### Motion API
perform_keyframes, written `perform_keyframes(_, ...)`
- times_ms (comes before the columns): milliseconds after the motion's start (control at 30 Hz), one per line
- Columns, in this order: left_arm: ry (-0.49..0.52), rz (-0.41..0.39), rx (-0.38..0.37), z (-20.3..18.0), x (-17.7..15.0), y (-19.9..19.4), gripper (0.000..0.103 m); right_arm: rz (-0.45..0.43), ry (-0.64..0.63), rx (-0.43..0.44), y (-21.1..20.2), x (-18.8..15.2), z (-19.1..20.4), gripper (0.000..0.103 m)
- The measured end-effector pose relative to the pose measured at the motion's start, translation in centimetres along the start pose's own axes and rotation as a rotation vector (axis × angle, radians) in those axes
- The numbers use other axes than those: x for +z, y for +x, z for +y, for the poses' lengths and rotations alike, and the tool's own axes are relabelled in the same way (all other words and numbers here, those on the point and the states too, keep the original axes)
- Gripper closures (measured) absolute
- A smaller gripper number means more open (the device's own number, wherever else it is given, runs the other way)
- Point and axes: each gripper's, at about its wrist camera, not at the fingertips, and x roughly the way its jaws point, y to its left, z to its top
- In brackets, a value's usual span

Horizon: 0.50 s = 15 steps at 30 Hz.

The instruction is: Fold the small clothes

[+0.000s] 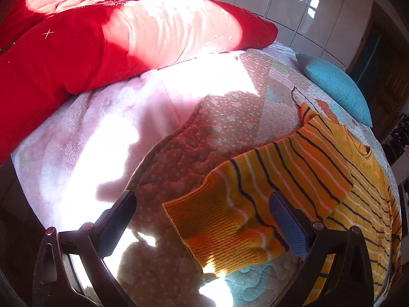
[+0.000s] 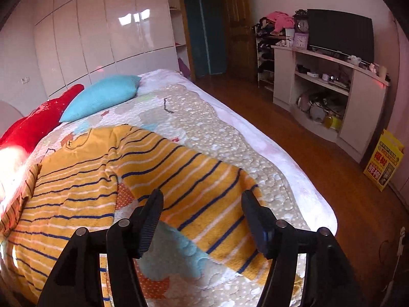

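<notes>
Striped sweater (image 2: pixel 84 179) flat on quilt (image 2: pixel 230 138), blue pillow (image 2: pixel 102 97) well apart.

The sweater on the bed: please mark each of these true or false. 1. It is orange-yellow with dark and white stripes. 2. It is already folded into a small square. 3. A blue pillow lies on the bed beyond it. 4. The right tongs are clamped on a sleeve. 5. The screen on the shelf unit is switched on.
1. True: the sweater is orange-yellow with dark and white stripes.
2. False: it lies spread out, sleeves still extended.
3. True: the blue pillow lies beyond it.
4. False: the right tongs stand open above a sleeve.
5. False: the screen is dark.
</notes>
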Motion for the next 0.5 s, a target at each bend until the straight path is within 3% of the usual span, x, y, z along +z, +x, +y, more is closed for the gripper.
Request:
perform_keyframes(33, -0.010, 0.022, -0.025, 0.0, 0.0, 0.6, 0.005, 0.004, -0.019, 0.009, 0.0, 0.0, 0.9, 0.034)
perform_keyframes(100, 0.016, 0.050, -0.053, -0.7, -0.2, 1.4, 0.045, 0.013, -0.056, 0.021, 0.4, -0.1, 2.7, 0.034)
perform_keyframes(133, 0.044, 0.054, -0.030, -1.1, -0.3, 1.5, 0.079, 0.019, -0.075, 0.026, 0.6, -0.2, 3.5, 0.034)
perform_keyframes(167, 0.052, 0.054, -0.047, -1.2, -0.1, 1.4, 0.088, 0.024, -0.094, 0.032, 0.8, -0.3, 4.3, 0.034)
perform_keyframes(233, 0.005, 0.055, -0.106, 0.0, 0.9, 0.7, 0.097, 0.034, -0.123, 0.045, 1.0, -0.3, 5.8, 0.034)
perform_keyframes(267, -0.027, 0.040, -0.095, 1.0, 1.7, 0.3, 0.097, 0.036, -0.134, 0.054, 1.2, -0.4, 6.4, 0.034)
perform_keyframes(333, -0.068, -0.001, -0.044, 3.3, 4.0, -0.6, 0.097, 0.039, -0.148, 0.074, 1.4, -0.6, 7.7, 0.034)
perform_keyframes(433, -0.099, -0.057, 0.090, 6.8, 7.9, -1.6, 0.097, 0.052, -0.162, 0.106, 1.9, -1.2, 9.4, 0.034)
perform_keyframes(500, -0.122, -0.070, 0.122, 8.5, 10.0, -2.1, 0.097, 0.071, -0.162, 0.126, 2.4, -1.7, 10.1, 0.034)
